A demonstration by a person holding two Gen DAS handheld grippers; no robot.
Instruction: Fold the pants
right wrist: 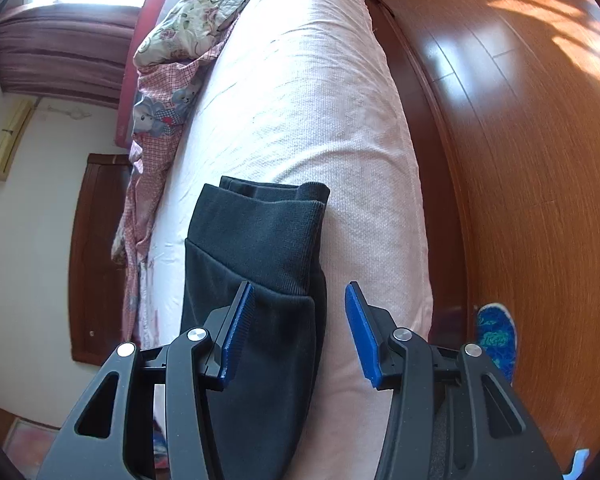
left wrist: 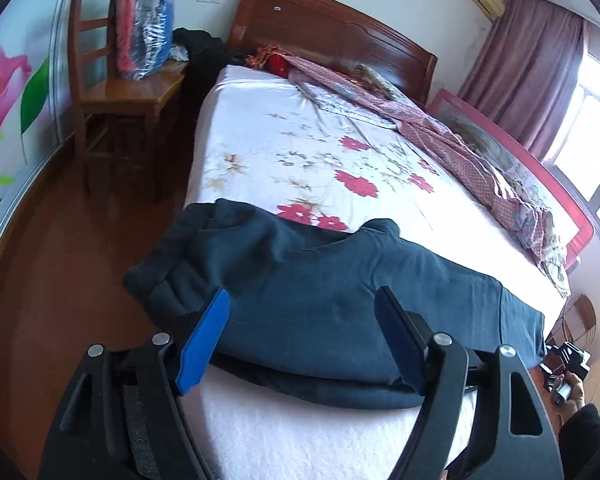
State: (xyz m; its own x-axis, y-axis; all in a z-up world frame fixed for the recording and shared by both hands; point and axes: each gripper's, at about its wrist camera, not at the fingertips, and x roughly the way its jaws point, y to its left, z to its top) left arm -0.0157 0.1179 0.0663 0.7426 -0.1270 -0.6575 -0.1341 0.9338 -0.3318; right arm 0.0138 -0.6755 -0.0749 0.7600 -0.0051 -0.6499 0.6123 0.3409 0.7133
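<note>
Dark blue pants [left wrist: 300, 280] lie folded lengthwise across the foot of the bed [left wrist: 284, 148], one end hanging over the left edge. My left gripper [left wrist: 302, 292] hovers just above their middle, jaws wide open with nothing between the blue pads. In the right wrist view the ribbed end of the pants [right wrist: 260, 224] rests on the pale bed cover [right wrist: 320, 100]. My right gripper [right wrist: 299, 286] is open over the pants' right edge; its pads do not press the cloth. A hand holding the right gripper [left wrist: 564, 364] shows at the lower right of the left wrist view.
A crumpled checked quilt [left wrist: 452, 140] lies along the far side by a red bed rail [left wrist: 540, 176]. A wooden chair [left wrist: 112, 84] carrying a plastic bag of clothes stands left of the headboard [left wrist: 332, 28]. Wooden floor [right wrist: 520, 160] surrounds the bed; a blue slipper [right wrist: 496, 336] is close by.
</note>
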